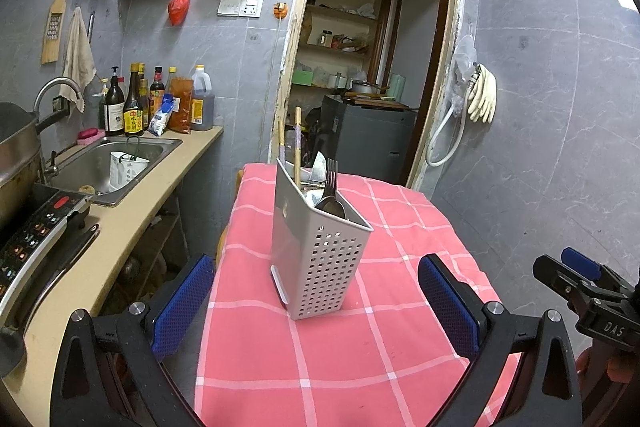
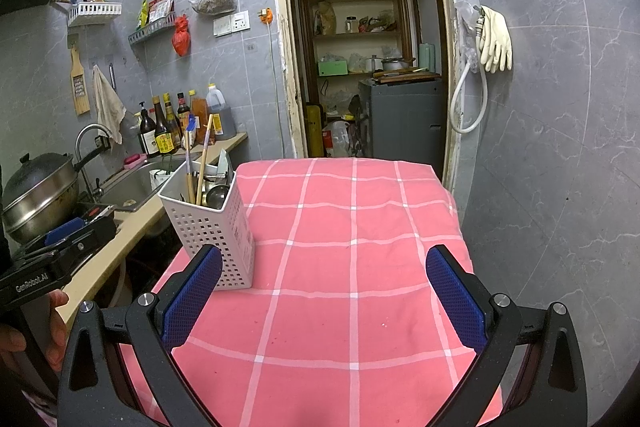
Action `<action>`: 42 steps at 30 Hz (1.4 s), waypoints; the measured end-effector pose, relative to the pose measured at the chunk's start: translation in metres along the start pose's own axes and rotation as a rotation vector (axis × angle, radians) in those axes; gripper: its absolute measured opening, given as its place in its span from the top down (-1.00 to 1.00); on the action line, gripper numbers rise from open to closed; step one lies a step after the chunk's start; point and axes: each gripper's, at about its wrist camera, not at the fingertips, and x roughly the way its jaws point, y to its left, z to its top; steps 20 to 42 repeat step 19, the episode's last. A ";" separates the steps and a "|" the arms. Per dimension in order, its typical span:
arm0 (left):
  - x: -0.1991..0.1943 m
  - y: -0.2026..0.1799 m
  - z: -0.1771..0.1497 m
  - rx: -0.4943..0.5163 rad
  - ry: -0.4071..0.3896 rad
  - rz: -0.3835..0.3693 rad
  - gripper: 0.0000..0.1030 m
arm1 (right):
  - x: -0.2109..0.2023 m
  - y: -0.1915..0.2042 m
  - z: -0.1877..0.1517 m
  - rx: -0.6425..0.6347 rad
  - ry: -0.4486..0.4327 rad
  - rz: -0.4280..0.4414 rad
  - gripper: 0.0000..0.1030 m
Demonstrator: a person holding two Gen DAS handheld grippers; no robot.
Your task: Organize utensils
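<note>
Left wrist view: the left gripper [image 1: 316,301] has its two blue-padded fingers [image 1: 182,301] spread wide with nothing between the pads. Ahead of it, and centred between the fingers, a white perforated utensil holder [image 1: 320,259] stands upright on a table covered by a pink checked cloth [image 1: 360,367]. The holder's base sits just beyond the fingertips and is not touched by either pad. Out of its top stick chopsticks [image 1: 297,147], a fork [image 1: 332,175] and the bowl of a metal spoon [image 1: 330,207]. To the left runs a beige counter [image 1: 132,227] with a steel sink [image 1: 108,163] and a row of sauce bottles [image 1: 156,99] against the grey tiled wall. At the right edge, the right gripper [image 1: 580,279] is partly visible, off the table's side.

Right wrist view: the right gripper [image 2: 324,295] is likewise wide open, and its pads hold nothing. The utensil holder [image 2: 212,223] stands at the table's left edge, to the left of the gripper's line, just ahead of the left-side fingertip [image 2: 200,283]; whether that pad touches it cannot be told. The pink checked cloth [image 2: 360,247] lies bare straight ahead. At the lower left, a hand [image 2: 24,343] holds the left gripper [image 2: 60,247], which is beside the counter and near a covered pot [image 2: 40,195].
</note>
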 end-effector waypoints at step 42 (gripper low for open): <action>0.003 -0.003 -0.001 -0.003 0.036 0.046 -0.99 | 0.002 -0.002 0.003 0.001 0.004 0.001 -0.95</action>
